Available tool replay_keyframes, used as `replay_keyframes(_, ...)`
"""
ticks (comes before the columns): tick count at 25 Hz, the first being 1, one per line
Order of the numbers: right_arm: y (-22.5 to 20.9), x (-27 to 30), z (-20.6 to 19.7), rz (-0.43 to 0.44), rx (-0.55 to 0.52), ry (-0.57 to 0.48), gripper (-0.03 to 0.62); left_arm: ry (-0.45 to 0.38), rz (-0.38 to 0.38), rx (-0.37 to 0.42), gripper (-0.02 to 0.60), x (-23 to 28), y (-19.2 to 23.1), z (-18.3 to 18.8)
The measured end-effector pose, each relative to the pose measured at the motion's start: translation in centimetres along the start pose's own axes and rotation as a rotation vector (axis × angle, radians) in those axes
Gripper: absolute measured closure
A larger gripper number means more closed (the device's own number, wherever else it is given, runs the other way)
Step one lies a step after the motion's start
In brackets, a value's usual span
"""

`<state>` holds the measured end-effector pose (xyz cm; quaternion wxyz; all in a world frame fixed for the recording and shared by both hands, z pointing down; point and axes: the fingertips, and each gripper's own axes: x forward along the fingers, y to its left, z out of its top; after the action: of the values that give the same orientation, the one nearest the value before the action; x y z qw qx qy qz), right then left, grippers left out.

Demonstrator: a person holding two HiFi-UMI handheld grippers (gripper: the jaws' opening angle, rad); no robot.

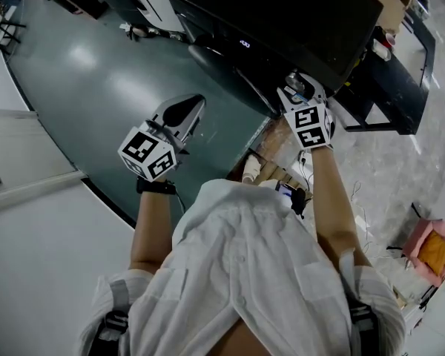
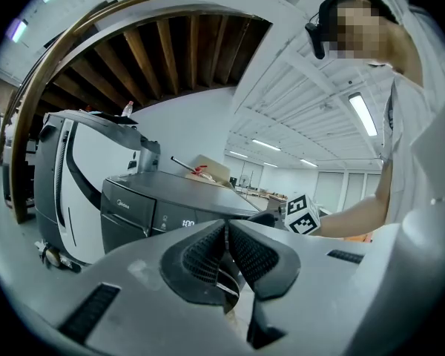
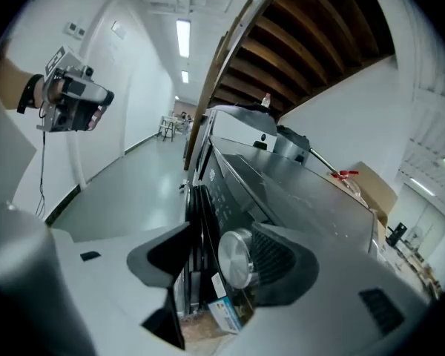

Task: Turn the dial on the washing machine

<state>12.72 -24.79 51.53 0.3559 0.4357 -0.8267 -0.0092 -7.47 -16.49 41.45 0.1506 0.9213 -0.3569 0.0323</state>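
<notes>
The dark washing machine (image 1: 297, 21) stands ahead, its lit display (image 2: 187, 223) on the front panel. Its silver dial (image 3: 236, 258) lies between the jaws of my right gripper (image 3: 222, 237). The right pad (image 3: 278, 262) sits against the dial's side, while the left pad (image 3: 167, 254) stays well apart, so this gripper is open. In the head view the right gripper (image 1: 300, 87) is at the machine's front corner. My left gripper (image 1: 182, 116) hangs in the air over the floor, away from the machine, its ribbed pads (image 2: 208, 252) pressed together and empty.
A white appliance (image 2: 67, 169) stands beside the dark machine. A cardboard box (image 3: 371, 180) rests on top at the far end. Grey-green floor (image 1: 96, 73) spreads to the left. Cables and a pink box (image 1: 434, 247) lie on the marbled floor at right.
</notes>
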Motion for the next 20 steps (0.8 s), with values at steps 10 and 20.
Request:
replay_keyframes(10,0.2,-1.6,-3.3,-0.006,0.198,0.074,0.299,0.003,-0.018,-0.008,0.565,0.8,-0.2,-0.3)
replay_keyframes(20,0.7,-0.9,-5.5,0.028,0.294,0.15,0.29,0.007,-0.036,-0.013,0.565,1.9,-0.4,-0.6)
